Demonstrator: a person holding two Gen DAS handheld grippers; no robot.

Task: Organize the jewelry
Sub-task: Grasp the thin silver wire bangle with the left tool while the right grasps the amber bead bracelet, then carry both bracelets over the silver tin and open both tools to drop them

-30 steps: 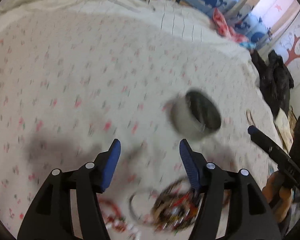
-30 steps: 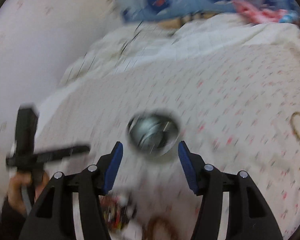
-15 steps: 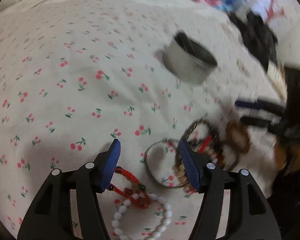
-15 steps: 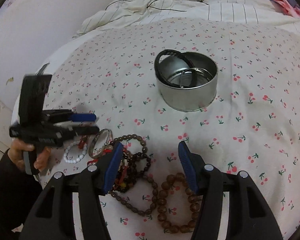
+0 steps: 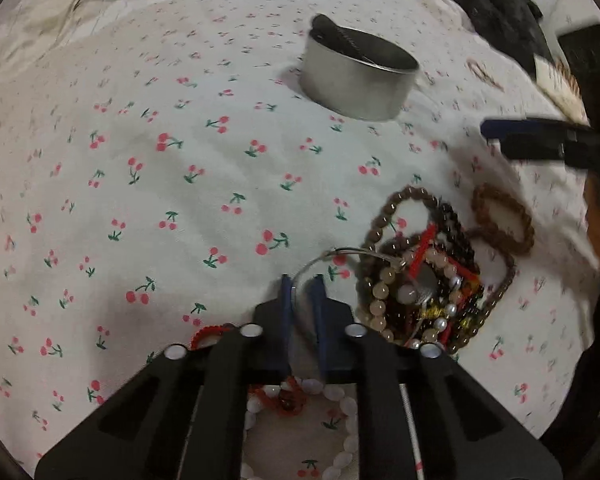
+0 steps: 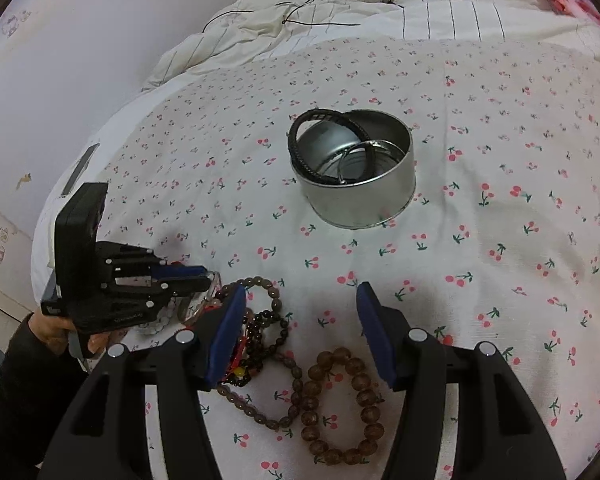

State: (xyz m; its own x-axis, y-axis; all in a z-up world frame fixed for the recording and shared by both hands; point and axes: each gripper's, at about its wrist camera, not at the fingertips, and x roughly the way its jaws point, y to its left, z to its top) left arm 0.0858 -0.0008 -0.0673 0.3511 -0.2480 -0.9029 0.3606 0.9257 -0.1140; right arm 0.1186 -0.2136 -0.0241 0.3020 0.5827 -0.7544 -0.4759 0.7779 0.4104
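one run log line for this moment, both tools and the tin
left tool: just closed on silver bangle | right tool: open, over bead bracelets | tin: black band, silver ring inside

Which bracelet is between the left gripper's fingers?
The thin silver bangle: a plain wire hoop, not beaded, and the left gripper is shut on its rim.

Both views: soft, even indoor light, faint shadows on the bedspread. Left wrist view dimmer, warmer, motion-blurred toward upper right. Right wrist view sharp. Fisheye curvature and dark vignette at all 4 corners.
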